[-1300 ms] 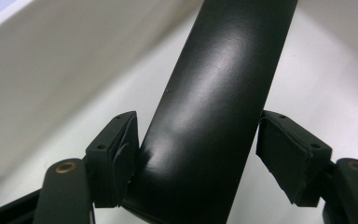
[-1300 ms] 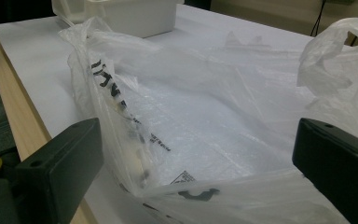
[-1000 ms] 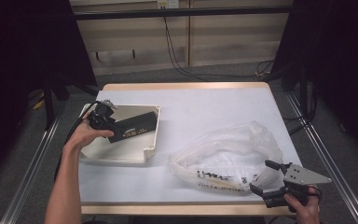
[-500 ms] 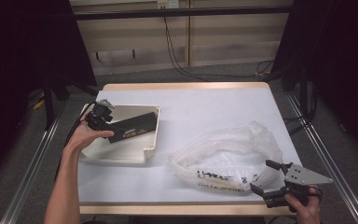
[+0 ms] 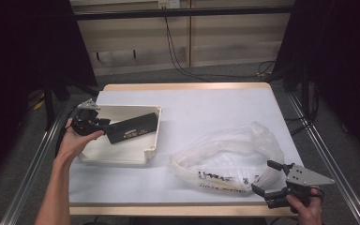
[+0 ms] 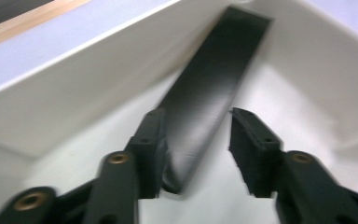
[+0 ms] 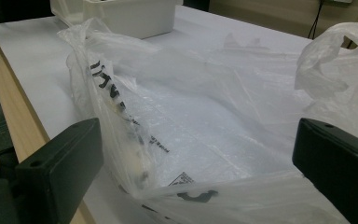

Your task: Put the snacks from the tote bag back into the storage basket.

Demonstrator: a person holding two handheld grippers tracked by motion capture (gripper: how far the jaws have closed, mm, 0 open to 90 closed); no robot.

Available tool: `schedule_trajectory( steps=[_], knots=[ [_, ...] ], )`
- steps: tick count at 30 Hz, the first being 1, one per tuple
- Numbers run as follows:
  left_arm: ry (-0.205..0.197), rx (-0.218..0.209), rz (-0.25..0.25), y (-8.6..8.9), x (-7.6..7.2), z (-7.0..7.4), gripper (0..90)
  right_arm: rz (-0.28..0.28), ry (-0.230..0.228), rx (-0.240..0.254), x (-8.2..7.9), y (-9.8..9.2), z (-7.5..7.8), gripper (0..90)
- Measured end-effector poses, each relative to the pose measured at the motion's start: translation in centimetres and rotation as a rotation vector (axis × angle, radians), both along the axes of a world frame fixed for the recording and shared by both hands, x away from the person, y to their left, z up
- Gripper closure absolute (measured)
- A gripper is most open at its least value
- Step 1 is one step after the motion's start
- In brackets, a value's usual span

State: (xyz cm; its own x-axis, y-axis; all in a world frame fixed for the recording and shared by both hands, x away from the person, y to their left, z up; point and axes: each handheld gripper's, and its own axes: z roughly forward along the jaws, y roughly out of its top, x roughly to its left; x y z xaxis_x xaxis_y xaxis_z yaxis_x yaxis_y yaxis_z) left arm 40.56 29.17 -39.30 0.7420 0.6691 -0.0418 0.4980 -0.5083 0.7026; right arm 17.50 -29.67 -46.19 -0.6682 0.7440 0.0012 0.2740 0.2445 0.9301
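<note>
Between the left gripper's (image 6: 196, 154) fingers lies the near end of a long black rectangular box (image 5: 132, 127), inside the cream plastic tray (image 5: 152, 143).
Its jaws have just been closing; one finger (image 6: 151, 149) touches the box, the other stands apart, tray walls close on both sides. Since the earlier frame, this hand rose slightly. The right gripper (image 5: 271, 183) holds its fingers wide apart around the mouth of the clear plastic bag (image 5: 229, 154), near the table edge.

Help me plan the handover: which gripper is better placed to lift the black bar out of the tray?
Left. The left gripper has just been closing around the black bar in the white tray. The right gripper sits far off, open at the plastic bag.
</note>
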Motion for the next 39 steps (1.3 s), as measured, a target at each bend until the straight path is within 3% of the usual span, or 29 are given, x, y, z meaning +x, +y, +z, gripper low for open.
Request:
schedule_trajectory(
  steps=[2,4,8,11,12,13,15,18,28,33,39],
  knots=[
    [-0.022,-0.018,0.008,-0.3,-1.1,0.0,71.6,-0.006,-0.003,-0.001,0.0,0.1,0.0,1.6],
    [-0.041,-0.016,-0.021,-0.8,-2.1,-0.4,78.8,-0.007,-0.001,-0.004,0.0,0.1,0.0,1.6],
    [-0.023,-0.007,-0.003,-1.0,-3.0,-1.3,89.0,-0.003,0.001,0.003,0.0,0.2,-0.1,1.6],
    [-0.028,0.011,0.033,-0.9,-3.6,-2.6,90.0,0.003,-0.002,0.006,0.0,0.2,0.0,1.6],
    [-0.024,0.013,0.036,-0.9,-3.6,-2.9,90.0,-0.002,-0.003,0.003,0.0,0.2,0.0,1.6],
    [0.006,0.004,0.032,-0.9,-3.5,-3.6,90.0,-0.004,-0.002,0.002,0.0,0.1,0.0,1.6],
    [0.015,0.035,0.047,-0.9,-3.3,-4.6,90.0,-0.006,0.003,0.0,0.1,0.2,0.0,1.6],
    [0.045,0.037,0.045,-1.0,-3.0,-5.4,90.0,0.0,0.008,-0.002,0.2,0.3,-0.1,1.6],
    [0.053,0.018,0.089,-1.9,-1.0,-6.6,90.0,0.004,0.006,-0.002,0.1,0.3,-0.1,1.6],
    [0.036,0.047,0.096,-2.6,-0.2,-6.5,90.0,0.007,0.006,-0.005,0.1,0.4,-0.1,1.6],
    [0.037,0.019,0.101,-2.9,0.7,-6.8,90.0,0.008,0.005,-0.003,0.0,0.4,-0.1,1.6]
  ],
)
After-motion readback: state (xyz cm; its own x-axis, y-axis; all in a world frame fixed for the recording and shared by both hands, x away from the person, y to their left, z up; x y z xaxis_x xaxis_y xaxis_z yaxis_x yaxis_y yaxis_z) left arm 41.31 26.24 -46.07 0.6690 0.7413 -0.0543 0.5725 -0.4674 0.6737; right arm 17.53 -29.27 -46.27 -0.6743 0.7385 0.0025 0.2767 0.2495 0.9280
